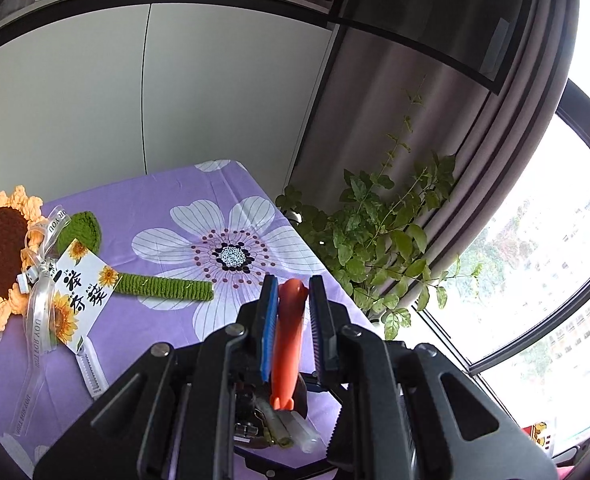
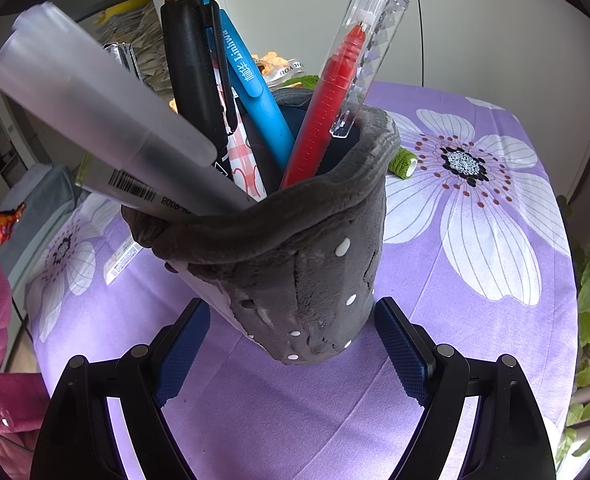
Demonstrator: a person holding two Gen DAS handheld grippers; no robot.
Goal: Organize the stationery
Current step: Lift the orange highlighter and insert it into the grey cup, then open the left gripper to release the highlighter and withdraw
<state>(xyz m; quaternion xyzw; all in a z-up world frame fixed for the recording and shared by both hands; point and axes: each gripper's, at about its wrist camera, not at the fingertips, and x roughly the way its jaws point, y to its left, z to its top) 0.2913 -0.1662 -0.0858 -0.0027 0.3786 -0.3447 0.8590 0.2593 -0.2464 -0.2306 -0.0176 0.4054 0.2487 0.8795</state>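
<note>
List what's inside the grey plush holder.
In the grey plush holder: a frosted pen, black pen, blue pen, red pen in a clear case and something pink-checked. The wall hides their lower ends.

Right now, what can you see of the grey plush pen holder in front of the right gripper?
The grey plush pen holder is a soft, fuzzy cup with small white dots and a thick rolled rim. It stands on the purple flowered tablecloth, leaning a little, its base between the right gripper pads, though contact is unclear. It holds a frosted marker, black pen, blue pen and red pen.
</note>
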